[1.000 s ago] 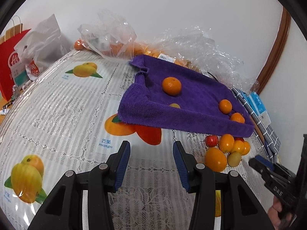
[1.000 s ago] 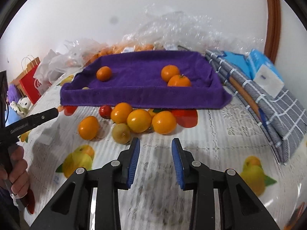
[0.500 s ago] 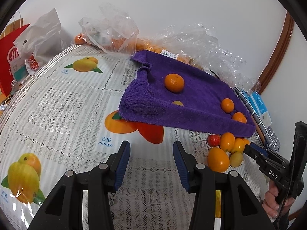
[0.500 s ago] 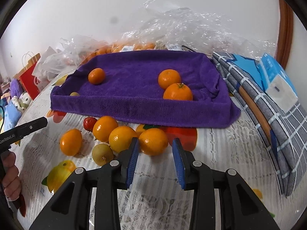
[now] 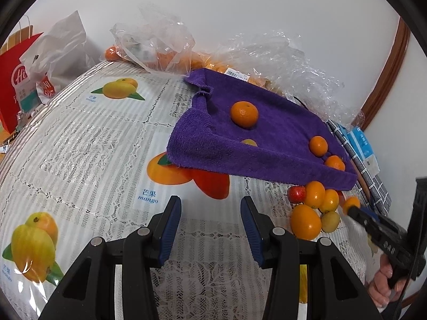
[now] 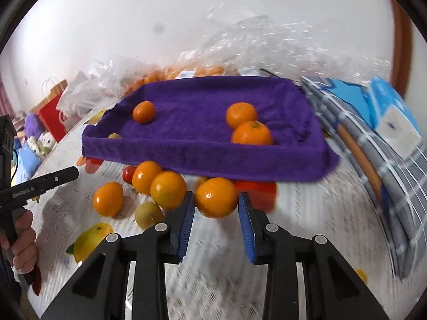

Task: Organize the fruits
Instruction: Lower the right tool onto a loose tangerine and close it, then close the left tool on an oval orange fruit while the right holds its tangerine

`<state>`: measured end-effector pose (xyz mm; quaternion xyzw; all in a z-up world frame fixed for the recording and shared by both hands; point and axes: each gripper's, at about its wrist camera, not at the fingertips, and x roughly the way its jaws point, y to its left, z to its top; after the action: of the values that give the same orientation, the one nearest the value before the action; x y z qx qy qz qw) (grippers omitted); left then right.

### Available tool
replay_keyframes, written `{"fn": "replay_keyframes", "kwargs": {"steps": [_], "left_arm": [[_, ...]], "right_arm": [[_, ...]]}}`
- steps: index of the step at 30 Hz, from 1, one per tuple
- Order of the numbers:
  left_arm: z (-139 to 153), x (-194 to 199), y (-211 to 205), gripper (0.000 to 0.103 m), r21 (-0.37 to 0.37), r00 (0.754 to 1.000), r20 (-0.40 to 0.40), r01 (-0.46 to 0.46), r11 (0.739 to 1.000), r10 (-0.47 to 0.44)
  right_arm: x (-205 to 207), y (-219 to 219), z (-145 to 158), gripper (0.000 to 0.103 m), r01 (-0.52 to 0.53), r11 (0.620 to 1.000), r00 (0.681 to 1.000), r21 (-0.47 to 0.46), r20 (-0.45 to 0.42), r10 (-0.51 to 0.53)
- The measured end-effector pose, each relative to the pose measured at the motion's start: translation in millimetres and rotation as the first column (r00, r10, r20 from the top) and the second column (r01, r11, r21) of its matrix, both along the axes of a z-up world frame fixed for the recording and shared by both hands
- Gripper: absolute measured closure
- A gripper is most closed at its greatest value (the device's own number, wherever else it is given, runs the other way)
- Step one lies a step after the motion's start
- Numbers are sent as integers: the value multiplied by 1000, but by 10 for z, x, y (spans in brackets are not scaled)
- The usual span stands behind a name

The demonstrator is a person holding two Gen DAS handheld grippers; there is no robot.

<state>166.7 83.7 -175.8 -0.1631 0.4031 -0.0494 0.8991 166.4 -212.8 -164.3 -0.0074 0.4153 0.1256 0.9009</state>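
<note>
From the left wrist we see our left gripper [image 5: 209,221] wide and empty over the tablecloth [image 5: 88,144], while from the right wrist our right gripper [image 6: 216,213] brackets an orange [image 6: 216,198], apparently untouched, needing closure then a lift onto the purple towel [image 6: 202,122].

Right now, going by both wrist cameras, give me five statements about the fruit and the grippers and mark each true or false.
1. The right gripper has an orange between its open fingers. True.
2. The left gripper holds a fruit. False: it is open with nothing between its fingers.
3. The purple towel holds no fruit. False: several oranges lie on it.
4. A small red fruit lies among the loose fruit in front of the towel. True.
5. The tablecloth is plain white. False: it has printed mangoes.
</note>
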Motion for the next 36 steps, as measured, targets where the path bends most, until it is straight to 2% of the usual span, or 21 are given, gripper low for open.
{"fn": "replay_keyframes", "kwargs": {"steps": [4,11,16,22,24,28,32,34,36], "left_arm": [[1,-3,-7,59,0,1000,-1,6,1000,-6],[2,-4,-4,59,-3,1000,-4,6,1000,-6],[19,-19,-42,59,-3,1000,10,29,1000,-29],[60,-57,-183,59,2,994,27,110,994,-110],[68,-63,-281,59,7,990,12,140,990,-140],[119,-90,-497,59,-38,981,27,195,980,-195],[152,-3,-783,59,-2,969,26,244,970,-244],[105,59,-933,59,46,968,-1,252,967,-252],[25,90,-1034,59,65,963,-34,268,961,-266]], "right_arm": [[-140,-45,-36,70,-29,999,999,-17,-35,28],[-11,24,-136,65,-37,999,996,-29,-84,34],[-65,60,-100,69,-14,998,999,-63,-40,11],[-166,-191,31,69,41,997,999,63,28,-43],[-176,-214,46,69,50,996,998,70,35,-53],[-191,-241,56,69,52,995,997,83,45,-56],[-200,-313,65,69,74,991,996,111,50,-80],[-201,-339,70,69,84,989,994,121,53,-91],[-207,-335,76,69,77,989,995,126,58,-85]]}}
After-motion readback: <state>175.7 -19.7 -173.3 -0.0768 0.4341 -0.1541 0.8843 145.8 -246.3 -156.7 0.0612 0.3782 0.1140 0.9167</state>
